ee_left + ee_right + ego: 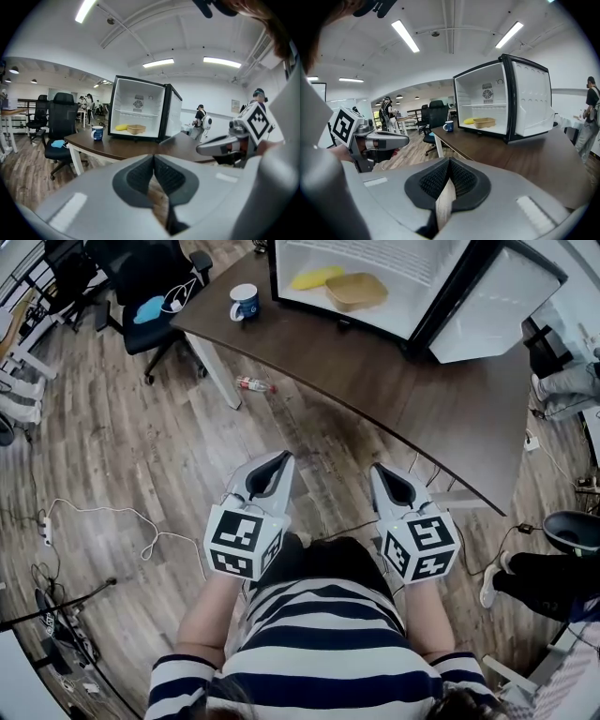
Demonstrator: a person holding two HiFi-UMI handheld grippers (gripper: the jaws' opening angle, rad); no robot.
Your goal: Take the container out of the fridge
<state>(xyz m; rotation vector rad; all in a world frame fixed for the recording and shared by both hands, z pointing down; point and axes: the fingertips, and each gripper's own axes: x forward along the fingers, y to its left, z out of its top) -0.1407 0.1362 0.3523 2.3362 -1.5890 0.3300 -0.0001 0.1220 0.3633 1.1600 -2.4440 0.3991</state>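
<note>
The left gripper [279, 459] and the right gripper [381, 469] are held side by side, close in front of the person's striped shirt [319, 634]. Both are short of the near edge of the surface [403, 390] and above the wood floor [141, 465]. The left fingers [137, 176] are pressed together with their tips touching and nothing between them. The right fingers [465, 180] are likewise closed tip to tip and empty. The container [356, 290], a shallow tan tray, sits well ahead of both pairs of fingers, on the bottom of the fridge [483, 91] compartment. From the left fingers it lies ahead and a little to the left, and from the right fingers ahead and a little to the right. Just to its left lies a yellow item [316, 277]; whether the two touch cannot be made out. The fridge stands on the far part of the surface, its door [532, 101] swung wide open on the side to the right of the fingers. A blue and white mug [245, 303] stands on the surface ahead and to the left of the fingers, beside the fridge but apart from it. Farther left, past the end of the surface, is a black office chair [150, 273] with a light blue item [148, 309] on its seat. A small bottle [253, 384] lies on the floor near the surface's edge, ahead of the left fingers.
</note>
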